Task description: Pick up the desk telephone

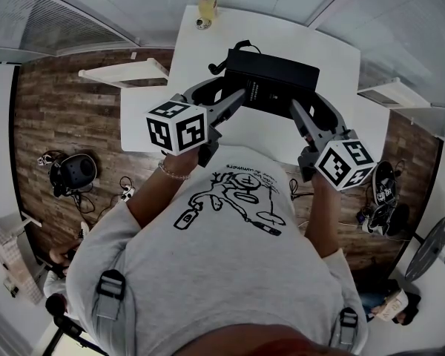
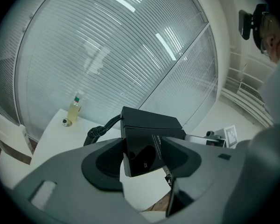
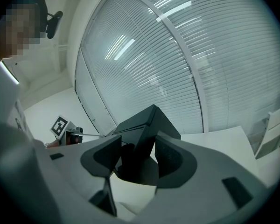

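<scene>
The black desk telephone (image 1: pixel 271 84) is held between my two grippers above the white table (image 1: pixel 200 50). My left gripper (image 1: pixel 236 99) is shut on its left near edge, my right gripper (image 1: pixel 298 112) on its right near edge. In the left gripper view the telephone (image 2: pixel 147 134) sits tilted between the pads of the left gripper (image 2: pixel 142 155), with white tabletop showing under it. Its coiled cord (image 2: pixel 99 130) hangs off the left side. In the right gripper view the right gripper (image 3: pixel 137 158) clamps a corner of the telephone (image 3: pixel 144 127).
A small bottle (image 1: pixel 207 2) and a round cap (image 1: pixel 202 23) stand at the table's far edge. White shelves (image 1: pixel 126 73) flank the table. Chairs and cables (image 1: pixel 74 173) lie on the wood floor on both sides. Blinds cover the windows behind.
</scene>
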A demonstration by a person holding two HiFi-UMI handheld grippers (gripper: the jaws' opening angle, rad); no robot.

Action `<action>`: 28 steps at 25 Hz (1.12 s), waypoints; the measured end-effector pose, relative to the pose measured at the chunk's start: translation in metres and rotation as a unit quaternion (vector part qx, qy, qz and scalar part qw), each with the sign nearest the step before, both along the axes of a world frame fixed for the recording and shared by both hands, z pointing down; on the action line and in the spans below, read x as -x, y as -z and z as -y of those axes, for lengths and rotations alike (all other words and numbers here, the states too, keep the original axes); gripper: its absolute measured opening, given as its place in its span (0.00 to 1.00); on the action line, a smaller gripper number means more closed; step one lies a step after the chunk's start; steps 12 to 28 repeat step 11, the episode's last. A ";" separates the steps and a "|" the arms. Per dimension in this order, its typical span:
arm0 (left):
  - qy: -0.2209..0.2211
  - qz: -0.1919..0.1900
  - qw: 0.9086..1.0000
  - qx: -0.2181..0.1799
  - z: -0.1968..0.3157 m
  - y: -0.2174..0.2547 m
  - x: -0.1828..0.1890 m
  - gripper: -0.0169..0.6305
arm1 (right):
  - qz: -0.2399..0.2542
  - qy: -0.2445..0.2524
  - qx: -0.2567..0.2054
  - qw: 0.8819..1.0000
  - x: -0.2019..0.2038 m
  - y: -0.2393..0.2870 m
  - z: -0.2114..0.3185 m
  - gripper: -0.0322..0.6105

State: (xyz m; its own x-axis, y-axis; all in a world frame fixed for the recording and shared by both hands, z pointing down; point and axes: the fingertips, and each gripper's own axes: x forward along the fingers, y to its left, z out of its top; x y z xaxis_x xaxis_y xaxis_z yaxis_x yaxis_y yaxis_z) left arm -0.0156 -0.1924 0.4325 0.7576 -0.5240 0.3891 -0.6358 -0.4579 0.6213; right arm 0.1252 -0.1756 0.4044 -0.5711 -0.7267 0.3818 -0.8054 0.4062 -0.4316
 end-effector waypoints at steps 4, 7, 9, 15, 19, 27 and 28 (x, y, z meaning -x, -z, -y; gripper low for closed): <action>-0.002 0.000 1.000 0.000 0.000 0.000 0.000 0.41 | 0.000 -0.002 0.000 1.000 0.000 0.000 0.000 0.38; -0.003 0.000 1.000 0.001 0.001 0.001 0.000 0.41 | 0.000 -0.003 0.000 1.000 0.000 0.001 0.001 0.38; -0.004 0.000 1.000 0.001 0.002 0.001 0.000 0.41 | 0.001 -0.004 0.000 1.000 0.000 0.001 0.002 0.38; -0.006 -0.001 1.000 0.002 0.002 0.000 0.000 0.41 | 0.002 -0.004 0.001 1.000 -0.001 0.001 0.003 0.38; -0.006 -0.001 1.000 0.002 0.002 0.000 0.000 0.41 | 0.002 -0.004 0.001 1.000 -0.001 0.001 0.003 0.38; -0.006 -0.001 1.000 0.002 0.002 0.000 0.000 0.41 | 0.002 -0.004 0.001 1.000 -0.001 0.001 0.003 0.38; -0.006 -0.001 1.000 0.002 0.002 0.000 0.000 0.41 | 0.002 -0.004 0.001 1.000 -0.001 0.001 0.003 0.38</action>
